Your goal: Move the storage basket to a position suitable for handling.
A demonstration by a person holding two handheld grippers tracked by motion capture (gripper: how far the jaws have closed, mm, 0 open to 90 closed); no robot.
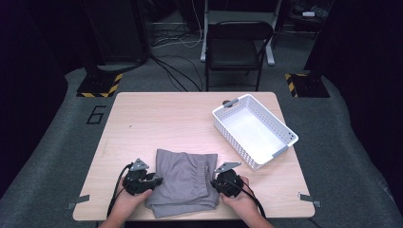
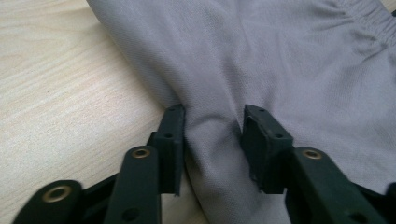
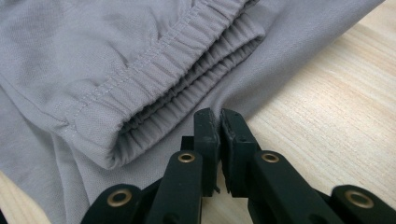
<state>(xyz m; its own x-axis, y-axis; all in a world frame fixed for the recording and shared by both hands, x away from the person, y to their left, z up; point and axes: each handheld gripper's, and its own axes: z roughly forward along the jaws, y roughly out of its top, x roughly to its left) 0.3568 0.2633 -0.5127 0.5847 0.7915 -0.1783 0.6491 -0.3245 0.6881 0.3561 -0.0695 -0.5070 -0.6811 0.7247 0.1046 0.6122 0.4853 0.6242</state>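
A folded grey garment (image 1: pixel 185 183) lies on the wooden table (image 1: pixel 157 118) at the middle of its near edge, with its lower fold reaching almost to that edge. It is a soft, matte knit cloth, folded into a rough rectangle with several layers stacked. The right gripper view shows a gathered elastic waistband (image 3: pixel 187 60) with a stitched seam running along it, folded over on itself so that two ribbed bands lie one on the other.

The left gripper (image 1: pixel 142 179), held in the person's left hand (image 1: pixel 128 202), sits at the garment's left side. Its jaws stand apart, with a ridge of the grey cloth (image 2: pixel 212 140) rising between them and touching the inner faces.

The right gripper (image 1: pixel 227 183), held in the right hand (image 1: pixel 242 202), sits at the garment's right side. Its jaws are pressed nearly together at the cloth's edge (image 3: pixel 233 100) just below the waistband; whether they pinch any cloth I cannot tell.

A white perforated basket (image 1: pixel 285 130) stands near the table's far right corner, set at an angle, apart from the garment. Beyond the table's far edge a dark folding chair (image 1: pixel 237 45) stands on the grey floor.
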